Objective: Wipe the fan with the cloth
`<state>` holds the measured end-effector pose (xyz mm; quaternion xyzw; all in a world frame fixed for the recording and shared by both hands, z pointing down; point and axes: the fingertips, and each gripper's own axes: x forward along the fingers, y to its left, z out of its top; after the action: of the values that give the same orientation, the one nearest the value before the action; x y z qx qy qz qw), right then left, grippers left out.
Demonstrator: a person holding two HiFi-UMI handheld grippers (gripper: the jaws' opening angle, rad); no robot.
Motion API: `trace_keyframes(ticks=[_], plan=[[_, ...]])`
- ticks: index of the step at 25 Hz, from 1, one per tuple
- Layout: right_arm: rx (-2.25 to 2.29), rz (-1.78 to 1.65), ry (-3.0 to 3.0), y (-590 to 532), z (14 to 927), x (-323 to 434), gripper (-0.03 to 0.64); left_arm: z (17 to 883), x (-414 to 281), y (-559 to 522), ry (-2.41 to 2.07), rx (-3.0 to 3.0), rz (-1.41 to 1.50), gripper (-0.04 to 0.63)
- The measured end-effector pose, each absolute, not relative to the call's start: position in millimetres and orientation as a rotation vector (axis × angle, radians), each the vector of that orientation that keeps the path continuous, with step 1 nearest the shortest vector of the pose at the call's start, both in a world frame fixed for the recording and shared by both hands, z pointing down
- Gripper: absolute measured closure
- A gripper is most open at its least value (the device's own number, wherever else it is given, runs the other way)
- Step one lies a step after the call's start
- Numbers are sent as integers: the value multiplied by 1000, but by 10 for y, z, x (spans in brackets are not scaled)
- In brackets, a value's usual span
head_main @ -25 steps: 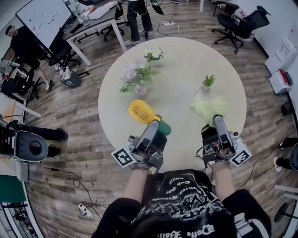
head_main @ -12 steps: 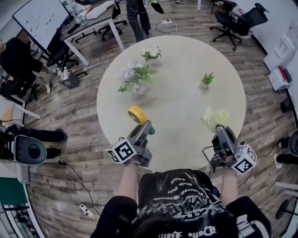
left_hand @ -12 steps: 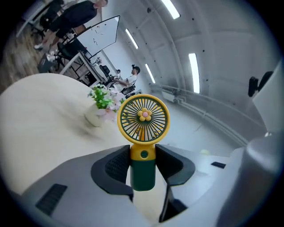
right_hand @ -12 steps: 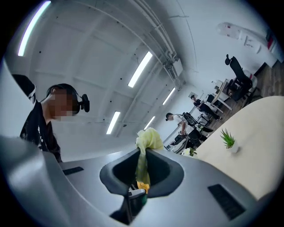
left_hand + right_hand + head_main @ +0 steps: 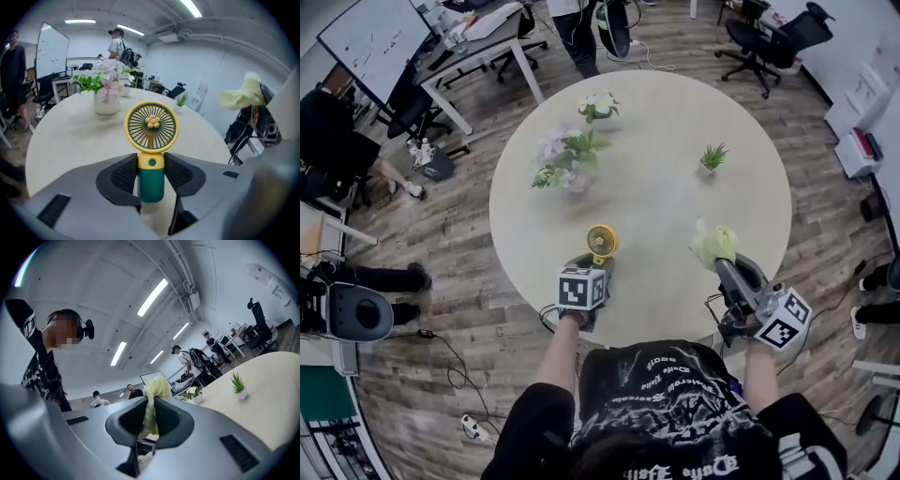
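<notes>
Clamping the green handle of a small yellow fan [image 5: 151, 125] between the ribbed pads of the left gripper [image 5: 151, 174], with the round grille upright above the jaws and its flower-shaped hub turned back toward the gripper. Holding it over the near left part of a round pale table [image 5: 666, 206], close to the near edge; impossible to tell whether the base touches the tabletop. Pinching a bunched yellow-green cloth [image 5: 157, 387] in the right gripper [image 5: 149, 420], jaws closed tight on it, with the loose end standing up past the tips. Cloth at the table's near right, well apart from the fan. Farther across the table: a vase of pink and white flowers [image 5: 565, 161] at far left, a second bouquet [image 5: 598, 105] beyond it, a small potted plant [image 5: 712, 157] at far right.
</notes>
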<state>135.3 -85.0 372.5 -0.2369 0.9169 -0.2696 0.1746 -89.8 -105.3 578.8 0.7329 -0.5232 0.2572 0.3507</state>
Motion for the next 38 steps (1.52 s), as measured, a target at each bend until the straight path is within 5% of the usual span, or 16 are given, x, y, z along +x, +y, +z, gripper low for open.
trace_keyframes(ticks=[7, 17, 21, 24, 38], plan=[[-737, -777, 2657, -876, 3931, 1389, 580, 6123, -574, -1163, -1206, 2011, 1099, 402], [-766, -787, 2684, -912, 4026, 1384, 580, 6260, -501, -1205, -1085, 2040, 1235, 402], [-757, -791, 2686, -912, 4043, 1338, 580, 6264, -509, -1213, -1117, 2045, 1199, 397], [-752, -795, 2688, -908, 4052, 1308, 580, 6246, -479, -1190, -1132, 2037, 1147, 290], [-1146, -744, 2756, -1045, 4448, 1283, 578, 5435, -556, -916, -1326, 2085, 614, 259]])
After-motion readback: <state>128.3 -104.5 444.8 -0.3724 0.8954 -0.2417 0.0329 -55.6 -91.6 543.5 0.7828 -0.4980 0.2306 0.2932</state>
